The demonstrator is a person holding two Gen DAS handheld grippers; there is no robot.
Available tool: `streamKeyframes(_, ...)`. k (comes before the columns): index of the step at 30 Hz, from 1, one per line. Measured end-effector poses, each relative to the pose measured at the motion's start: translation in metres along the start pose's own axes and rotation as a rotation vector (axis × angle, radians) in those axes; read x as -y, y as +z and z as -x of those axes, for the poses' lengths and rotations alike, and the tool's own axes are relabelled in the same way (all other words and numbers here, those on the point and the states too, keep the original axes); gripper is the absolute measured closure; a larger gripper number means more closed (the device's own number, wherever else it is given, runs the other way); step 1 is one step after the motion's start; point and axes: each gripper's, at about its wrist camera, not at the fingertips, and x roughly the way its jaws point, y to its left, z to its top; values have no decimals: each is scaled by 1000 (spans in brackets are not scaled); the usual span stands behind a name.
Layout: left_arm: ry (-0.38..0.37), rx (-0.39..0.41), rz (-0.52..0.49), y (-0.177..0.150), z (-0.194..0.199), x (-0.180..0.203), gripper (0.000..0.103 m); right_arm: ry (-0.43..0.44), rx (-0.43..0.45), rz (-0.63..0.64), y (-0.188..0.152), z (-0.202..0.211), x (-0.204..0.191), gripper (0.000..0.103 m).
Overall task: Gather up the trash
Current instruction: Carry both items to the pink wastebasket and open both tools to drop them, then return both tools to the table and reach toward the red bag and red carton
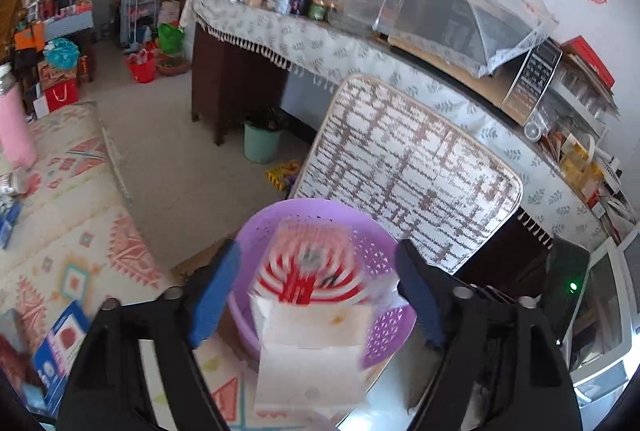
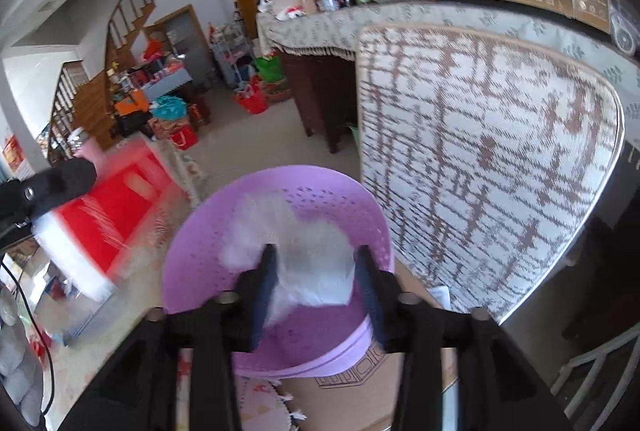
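Note:
A purple perforated basket (image 1: 384,327) sits just ahead of both grippers; it also shows in the right wrist view (image 2: 192,271). My left gripper (image 1: 320,295) is open, and a blurred red-and-white striped wrapper (image 1: 312,271) with white paper below it hangs between the fingers over the basket. My right gripper (image 2: 316,271) has its fingers on either side of a crumpled white tissue (image 2: 312,263) over the basket. The left gripper's body (image 2: 48,187) shows at the left in the right wrist view, beside a blurred red package (image 2: 112,215).
A woven chair cushion (image 1: 404,167) stands upright behind the basket, also in the right wrist view (image 2: 488,159). A long cloth-covered sideboard (image 1: 320,47) carries bottles and a mesh food cover (image 1: 448,7). A green bin (image 1: 262,143) stands on the floor. A patterned tablecloth (image 1: 60,215) lies left.

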Motion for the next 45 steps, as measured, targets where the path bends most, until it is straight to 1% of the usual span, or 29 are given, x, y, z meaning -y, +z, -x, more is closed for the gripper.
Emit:
streamKeyframes(1, 2, -10, -3, 0, -6, 1, 23, -4, -2, -8, -1, -1, 2, 32)
streamKeyframes(2, 12, -24, -8, 0, -11, 1, 23, -7, 3, -13, -2, -1, 5, 28)
streamKeyframes(4, 36, -32, -15, -5, -14, -2, 23, -24, 14, -5, -5, 0, 7, 27)
streamKeyframes(6, 69, -47, -16, -11, -20, -7, 23, -67, 19, 6, -7, 0, 11, 26)
streamKeyframes(8, 90, -77, 5, -18, -27, -18, 23, -100, 8, -10, -10, -3, 18, 26)
streamKeyframes(11, 119, -124, 42, -28, -38, -34, 23, -73, -46, -64, -19, -15, 31, 26)
streamKeyframes(14, 139, -173, 71, -37, -48, -44, 23, -47, -87, -90, -25, -26, 35, 26)
streamKeyframes(17, 146, -225, 81, -45, -57, -47, 23, -20, -116, -111, -31, -32, 35, 26)
streamKeyframes(18, 135, -246, 85, -48, -60, -48, 23, -6, -130, -127, -33, -34, 35, 26)
streamKeyframes(19, 120, -265, 90, -51, -63, -48, 25, 5, -142, -140, -35, -37, 35, 26)
streamKeyframes(20, 111, -283, 93, -52, -66, -48, 34, 18, -154, -153, -36, -40, 35, 26)
streamKeyframes(21, 99, -305, 95, -53, -69, -47, 41, 32, -171, -173, -38, -43, 36, 28)
streamKeyframes(22, 81, -331, 99, -55, -72, -46, 56, 41, -183, -187, -41, -46, 36, 32)
streamKeyframes(23, 71, -358, 104, -57, -75, -45, 62, 61, -193, -205, -42, -48, 36, 37)
streamKeyframes(24, 80, -373, 110, -60, -77, -44, 63, 83, -203, -224, -43, -49, 38, 41)
streamKeyframes(25, 82, -374, 114, -62, -76, -44, 64, 95, -209, -239, -44, -50, 38, 43)
streamKeyframes(28, 67, -381, 136, -63, -72, -45, 68, 94, -213, -284, -43, -47, 41, 49)
streamKeyframes(30, 48, -385, 153, -65, -66, -45, 68, 118, -219, -332, -42, -44, 45, 53)
streamKeyframes(32, 36, -379, 164, -66, -61, -43, 68, 150, -221, -352, -40, -37, 46, 58)
streamKeyframes(34, -7, -372, 164, -66, -52, -40, 70, 161, -221, -339, -38, -31, 41, 58)
streamKeyframes(35, -18, -372, 159, -65, -49, -35, 70, 180, -224, -335, -38, -27, 37, 58)
streamKeyframes(36, -19, -373, 149, -65, -46, -30, 70, 197, -223, -336, -39, -26, 34, 59)
streamKeyframes(38, 10, -361, 122, -66, -41, -22, 70, 232, -237, -335, -40, -22, 26, 59)
streamKeyframes(39, 22, -351, 104, -67, -38, -18, 70, 230, -239, -328, -41, -21, 23, 58)
streamKeyframes(42, 13, -320, 91, -71, -25, -15, 66, 207, -227, -289, -44, -15, 15, 57)
streamKeyframes(45, 0, -279, 104, -74, -5, -17, 55, 203, -197, -266, -46, -2, 10, 55)
